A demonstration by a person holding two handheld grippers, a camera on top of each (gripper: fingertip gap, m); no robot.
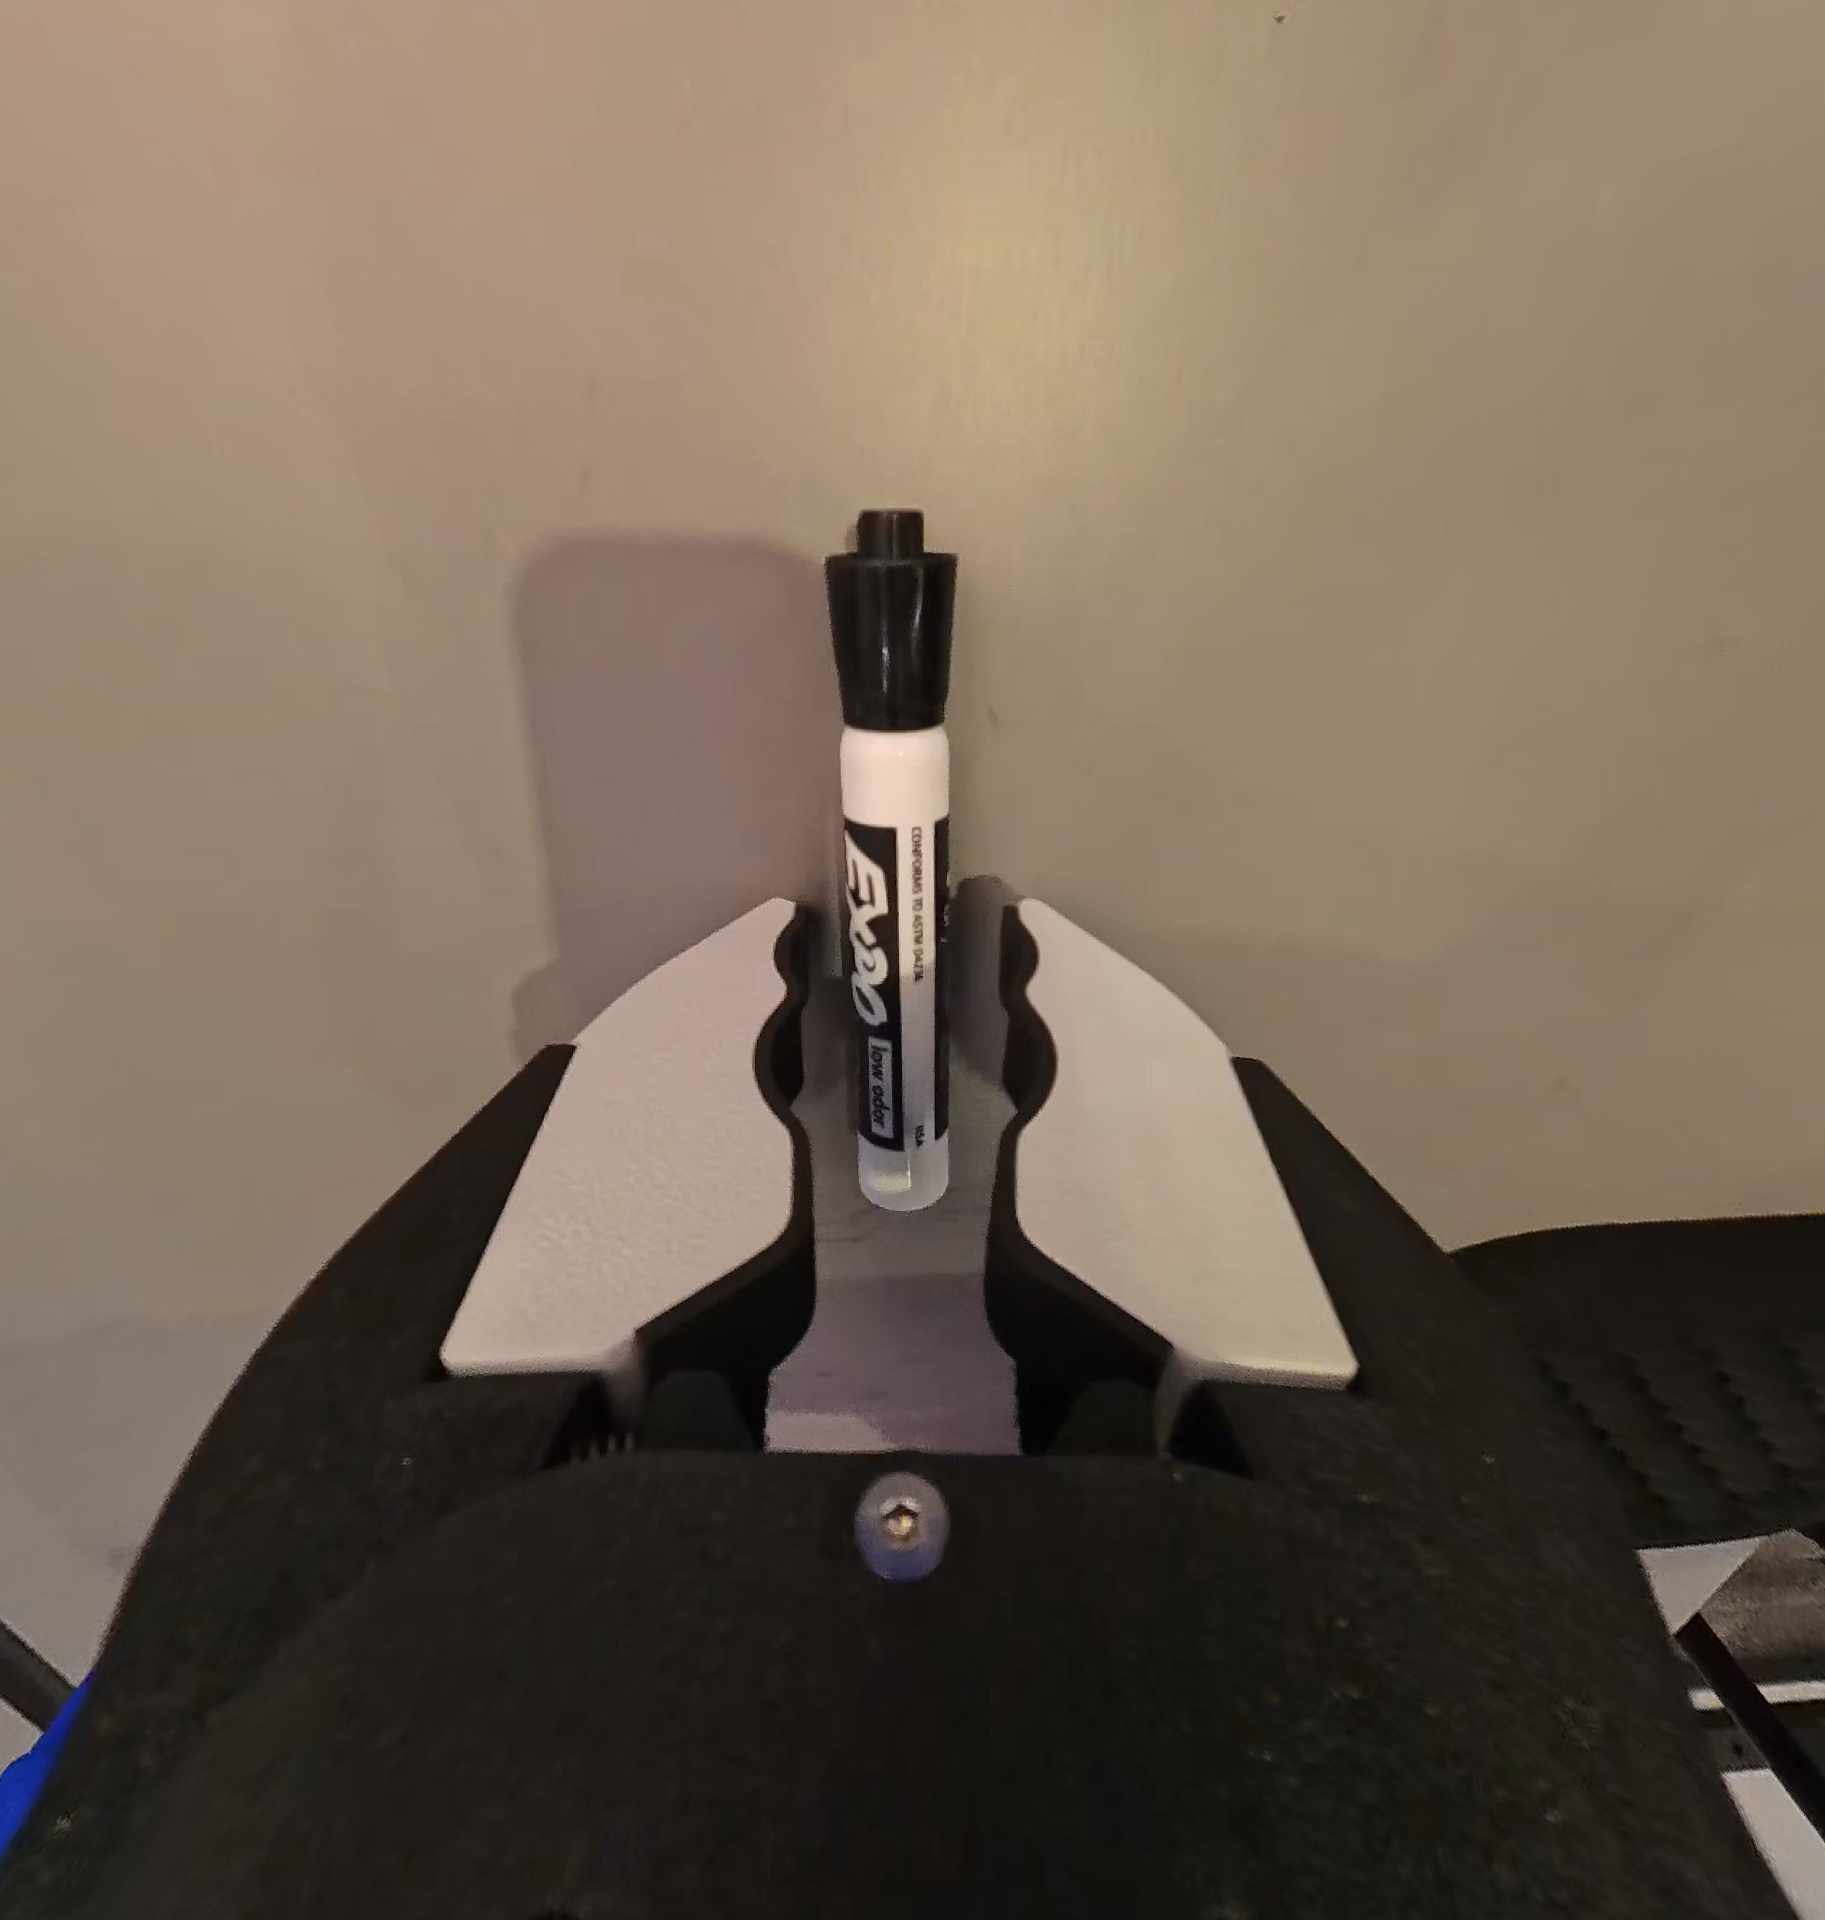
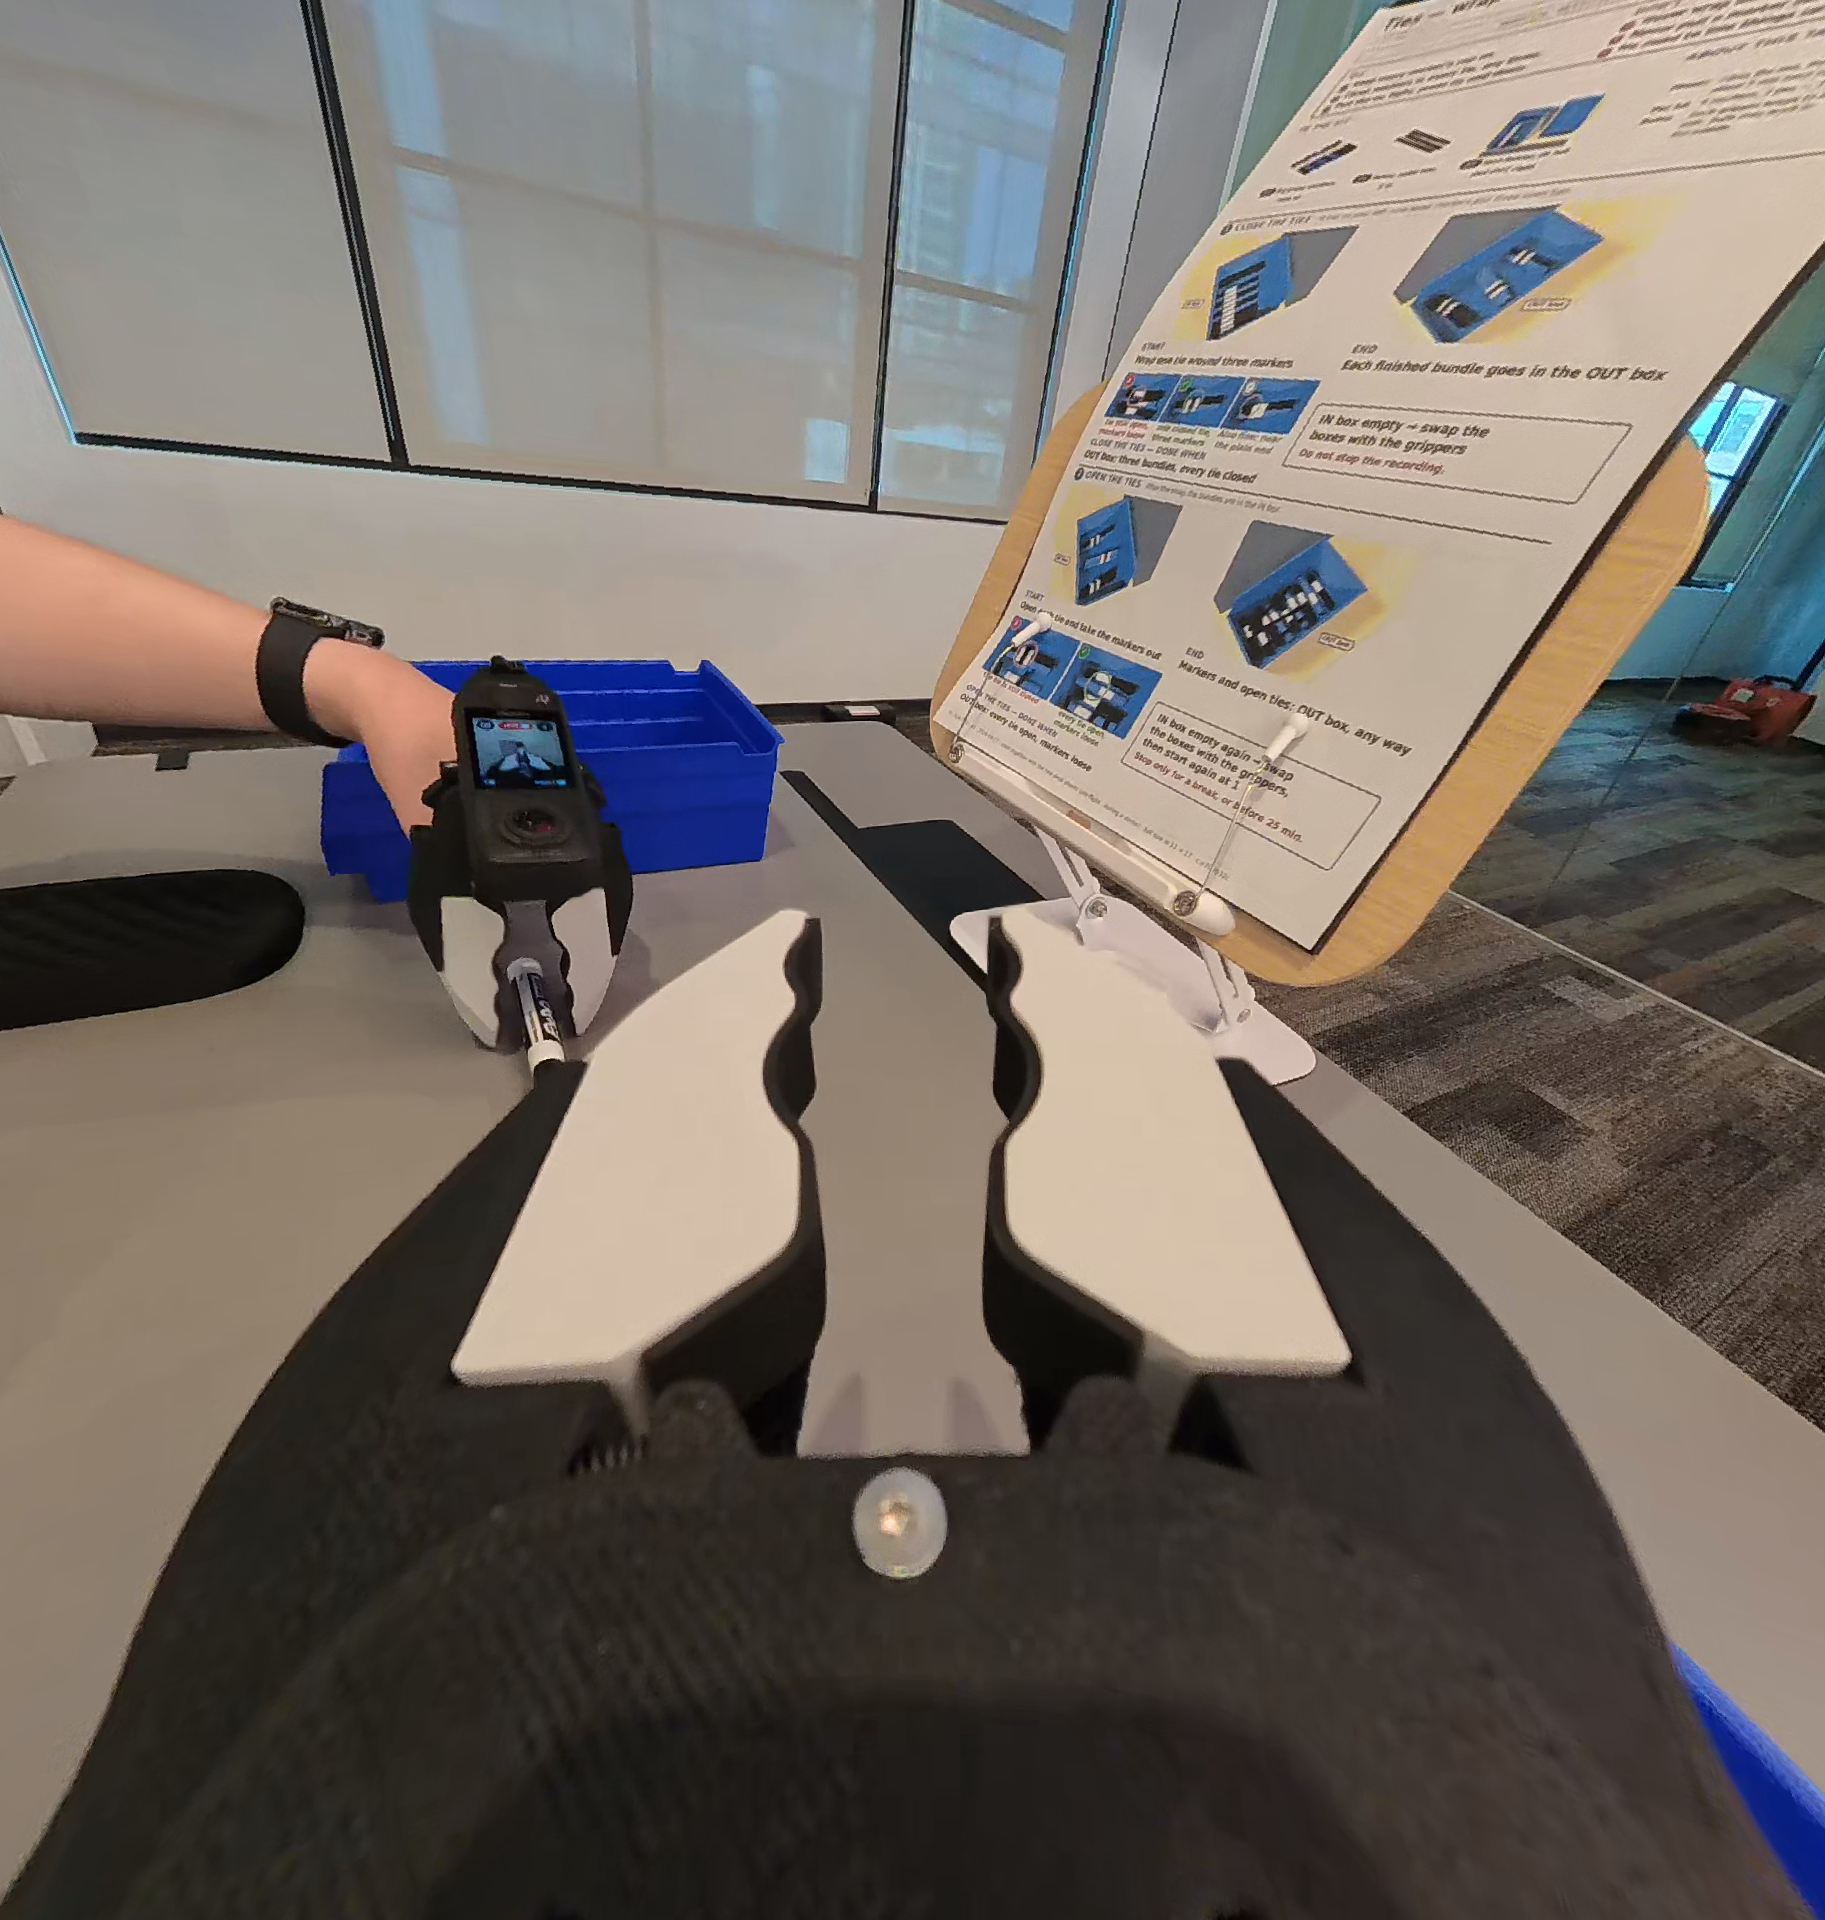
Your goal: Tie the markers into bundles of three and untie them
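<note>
A black-capped white marker [image 1: 895, 935] lies on the grey table [image 1: 368, 416], cap pointing away. My left gripper [image 1: 906, 914] points steeply down over it, open, one finger on each side. The marker sits close to the left finger, with a gap on the right side. In the right wrist view the left gripper [image 2: 529, 1034] stands at the table with the marker [image 2: 536, 1013] between its fingers, and the cap is hidden behind my right finger. My right gripper [image 2: 903, 935] is open and empty, above the table and to the right of the left one.
Stacked blue bins [image 2: 679, 748] stand behind the left gripper. A black pad [image 2: 108, 935] lies at the left and shows in the left wrist view [image 1: 1718, 1351]. An instruction sheet on a stand [image 2: 1355, 520] is at the right. A person's forearm with a watch [image 2: 295, 665] holds the left gripper. Some 35 cm of space lies between my two pairs of fingers.
</note>
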